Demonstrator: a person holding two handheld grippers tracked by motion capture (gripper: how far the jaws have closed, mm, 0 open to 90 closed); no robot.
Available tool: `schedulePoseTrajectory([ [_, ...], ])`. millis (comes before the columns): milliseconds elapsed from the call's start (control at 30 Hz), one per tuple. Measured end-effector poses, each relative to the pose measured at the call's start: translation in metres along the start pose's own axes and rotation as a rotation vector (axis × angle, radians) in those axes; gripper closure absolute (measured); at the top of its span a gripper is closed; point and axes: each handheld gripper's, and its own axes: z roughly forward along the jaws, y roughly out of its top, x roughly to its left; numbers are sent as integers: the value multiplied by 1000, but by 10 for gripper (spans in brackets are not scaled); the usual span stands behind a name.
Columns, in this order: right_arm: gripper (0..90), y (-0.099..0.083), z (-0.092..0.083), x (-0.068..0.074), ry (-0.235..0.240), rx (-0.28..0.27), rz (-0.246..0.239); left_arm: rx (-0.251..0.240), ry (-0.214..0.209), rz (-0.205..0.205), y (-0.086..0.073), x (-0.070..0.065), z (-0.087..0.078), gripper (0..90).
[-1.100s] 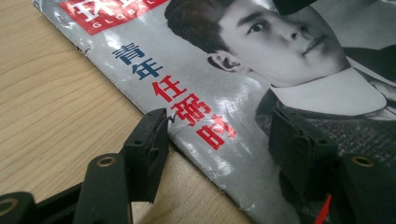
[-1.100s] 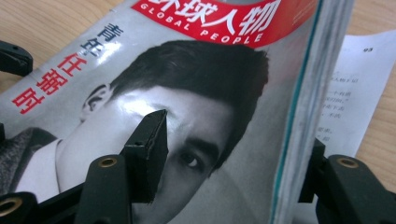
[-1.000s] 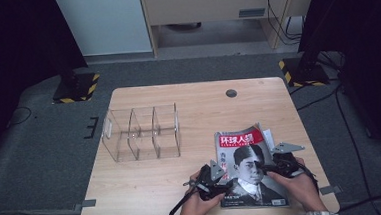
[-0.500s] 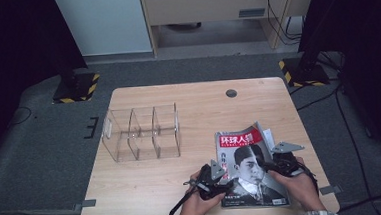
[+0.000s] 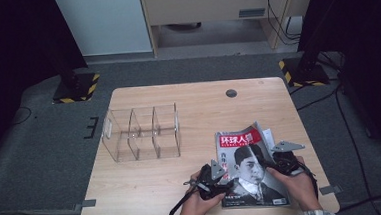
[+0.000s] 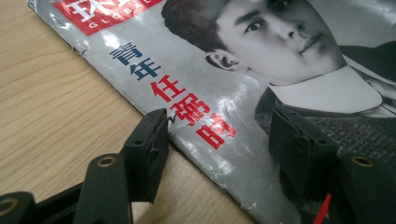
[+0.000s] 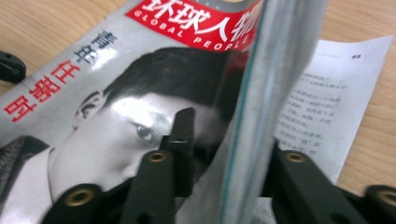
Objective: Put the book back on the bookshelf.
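At the lower right of the high view, the magazine (image 5: 250, 168), long axis up-frame, is straddled half-open at its left edge by the left gripper (image 5: 224, 181), while its lifted right edge has just been closed on by the right gripper (image 5: 274, 161).

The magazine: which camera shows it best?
The high view: the whole magazine lies on the table. The left gripper view shows its cover and left edge up close, the right gripper view its lifted right edge between the jaws.

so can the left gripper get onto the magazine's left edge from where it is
Probably yes. The left gripper already straddles the near left edge of the magazine, one jaw over bare table, one over the cover, jaws open. Nothing lies between; the clear organizer stands well away.
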Motion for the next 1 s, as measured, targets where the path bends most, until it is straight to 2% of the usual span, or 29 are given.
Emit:
schedulePoseTrajectory([
  [33,789,0,-1,0,7,-4,5,0,0,0,0,0,0,375],
  [133,836,0,-3,-2,22,-27,16,0,0,-1,0,0,0,374],
  [367,870,2,-7,-2,39,-60,22,3,-8,-7,1,-1,1,365],
  [467,874,2,-8,-1,40,-72,10,8,-23,2,1,-2,2,316],
  [500,875,2,-9,-1,38,-76,11,12,-31,6,1,-2,2,244],
  [567,875,2,-10,-1,39,-77,12,15,-42,8,1,-2,2,211],
  [667,876,3,-13,-1,36,-90,-1,-28,-41,23,5,7,-1,134],
  [700,876,3,-14,-1,37,-90,1,-28,-41,23,5,7,-1,100],
  [767,876,3,-15,-2,36,-96,-2,-57,-62,3,10,18,1,84],
  [833,877,3,-16,-2,38,-101,4,-48,-57,-3,12,23,4,52],
  [1000,877,4,-18,-1,42,-123,0,-18,-20,-17,6,27,4,95],
])
